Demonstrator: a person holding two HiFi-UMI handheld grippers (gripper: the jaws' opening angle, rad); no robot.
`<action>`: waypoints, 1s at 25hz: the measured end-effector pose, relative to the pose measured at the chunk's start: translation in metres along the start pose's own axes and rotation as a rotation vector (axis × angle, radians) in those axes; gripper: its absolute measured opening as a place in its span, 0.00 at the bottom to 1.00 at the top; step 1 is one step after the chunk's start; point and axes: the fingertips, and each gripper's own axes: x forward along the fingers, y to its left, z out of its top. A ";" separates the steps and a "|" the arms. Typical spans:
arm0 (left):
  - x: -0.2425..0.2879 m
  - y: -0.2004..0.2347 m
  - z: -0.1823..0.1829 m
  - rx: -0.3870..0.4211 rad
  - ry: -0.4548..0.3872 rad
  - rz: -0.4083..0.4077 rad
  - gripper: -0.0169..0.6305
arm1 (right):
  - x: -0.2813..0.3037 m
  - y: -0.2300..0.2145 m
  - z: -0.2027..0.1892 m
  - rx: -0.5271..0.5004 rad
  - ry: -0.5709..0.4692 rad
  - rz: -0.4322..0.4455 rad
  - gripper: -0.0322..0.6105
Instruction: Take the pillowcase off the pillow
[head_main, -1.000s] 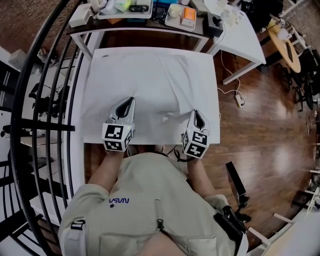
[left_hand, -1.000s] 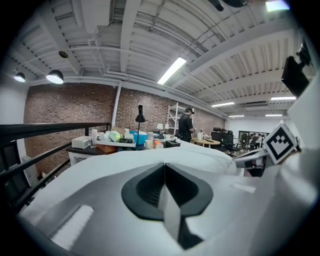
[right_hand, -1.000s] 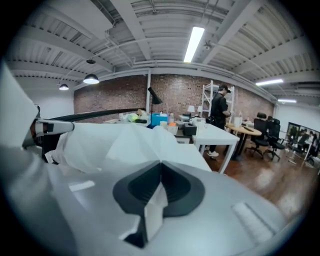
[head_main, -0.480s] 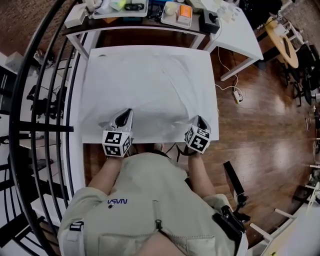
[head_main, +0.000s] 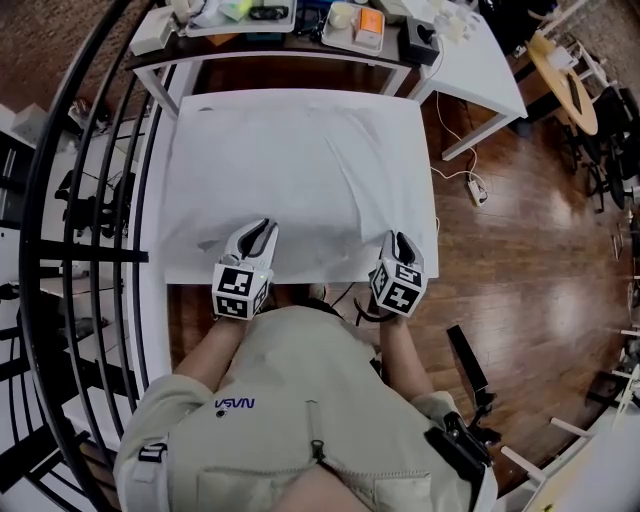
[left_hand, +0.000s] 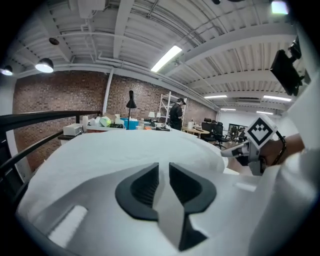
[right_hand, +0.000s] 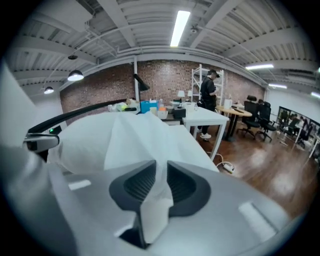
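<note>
The white pillowcase (head_main: 300, 170) lies spread flat over the white table (head_main: 185, 278), covering nearly all of it; I cannot make out the pillow apart from it. My left gripper (head_main: 265, 226) sits at its near edge, left of centre. In the left gripper view its jaws (left_hand: 163, 167) have just been opening, and a strip of the white cloth still lies loose in the gap. My right gripper (head_main: 398, 238) is at the near right corner. Its jaws (right_hand: 161, 166) have also just been opening, with a fold of cloth (right_hand: 135, 135) draped between them.
A cluttered dark table (head_main: 300, 15) stands behind the white one, and a white desk (head_main: 480, 70) at the back right. A black railing (head_main: 90, 200) runs along the left. A power strip (head_main: 478, 192) lies on the wood floor. A person (right_hand: 207, 90) stands far off.
Both grippers came back toward the table's near edge and sank. The raised fold of cloth between them has settled flat. Both pairs of jaws now stand apart.
</note>
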 end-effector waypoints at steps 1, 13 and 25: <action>-0.002 -0.005 0.005 0.018 -0.005 -0.013 0.15 | -0.005 0.001 0.009 0.007 -0.030 0.014 0.16; 0.034 0.019 0.095 0.160 -0.057 0.002 0.40 | 0.003 0.033 0.130 -0.067 -0.278 0.217 0.18; 0.103 0.064 0.138 0.106 -0.018 0.086 0.44 | 0.082 0.082 0.195 -0.189 -0.243 0.375 0.22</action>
